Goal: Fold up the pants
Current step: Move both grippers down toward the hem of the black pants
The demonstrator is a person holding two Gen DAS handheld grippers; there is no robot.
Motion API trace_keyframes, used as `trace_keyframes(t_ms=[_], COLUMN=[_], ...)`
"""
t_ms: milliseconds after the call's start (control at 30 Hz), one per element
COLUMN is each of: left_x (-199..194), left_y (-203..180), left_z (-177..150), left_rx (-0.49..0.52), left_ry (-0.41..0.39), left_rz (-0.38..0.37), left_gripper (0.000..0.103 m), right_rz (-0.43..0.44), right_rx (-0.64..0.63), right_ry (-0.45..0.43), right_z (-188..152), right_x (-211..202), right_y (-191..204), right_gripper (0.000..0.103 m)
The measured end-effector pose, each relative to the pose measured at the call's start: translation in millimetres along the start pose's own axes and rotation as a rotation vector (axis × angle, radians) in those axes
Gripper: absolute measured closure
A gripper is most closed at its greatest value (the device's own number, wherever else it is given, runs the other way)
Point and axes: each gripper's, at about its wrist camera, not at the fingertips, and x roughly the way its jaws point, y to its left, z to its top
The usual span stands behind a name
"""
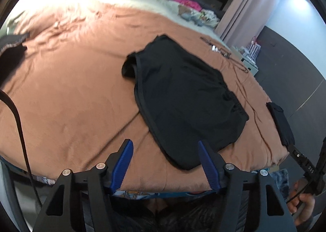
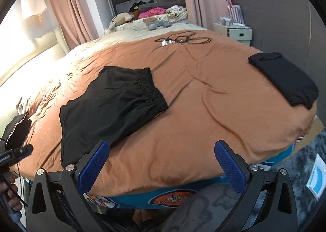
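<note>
Fingers (image 1: 208,167) of both the left gripper (image 1: 166,164) and right gripper (image 2: 161,165) are hanging spread and empty near the bed's (image 2: 183,109) edge, while the black elastic-waisted shorts (image 2: 110,101) are lying flat, seemingly folded once, likely calling for a hem grasp next.

Bed with rumpled brown cover (image 2: 193,121). On it: black shorts (image 2: 110,105), spread flat near the front edge; folded black garment (image 2: 285,81) at the right corner; coiled black cable (image 2: 183,39); dark clothing (image 2: 18,130) at left edge.
</note>
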Motion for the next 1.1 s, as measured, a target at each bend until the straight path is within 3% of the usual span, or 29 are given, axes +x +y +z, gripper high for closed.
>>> trace_keyframes(t_ms=[233, 300, 500, 667, 1100], left_x=[27.9, 36.4, 54.1, 64.8, 94.0], left_y=[6.2, 6.1, 8.5, 17.0, 31.8], left_z=[3.6, 3.2, -3.6, -4.9, 8.8], left_rx=[-0.085, -0.116, -0.2, -0.275, -0.338], left_ry=[0.091, 0.119, 0.181, 0.192, 0.198], left_rz=[-0.024, -0.036, -0.041, -0.068, -0.071], left_gripper=[0.04, 0.046, 0.047, 0.047, 0.049], right_rz=[0.074, 0.095, 0.171, 0.203, 0.295], right_rx=[0.031, 0.042, 0.067, 0.082, 0.149], right_ry=[0.079, 0.1, 0.15, 0.202, 0.265], right_z=[8.0, 11.2, 21.3, 25.5, 38.8], right_x=[38.3, 47.5, 73.3, 96.0, 118.2], right_y=[-16.8, -20.5, -31.7, -41.8, -70.1], right_gripper=[0.008, 0.008, 0.008, 0.008, 0.008])
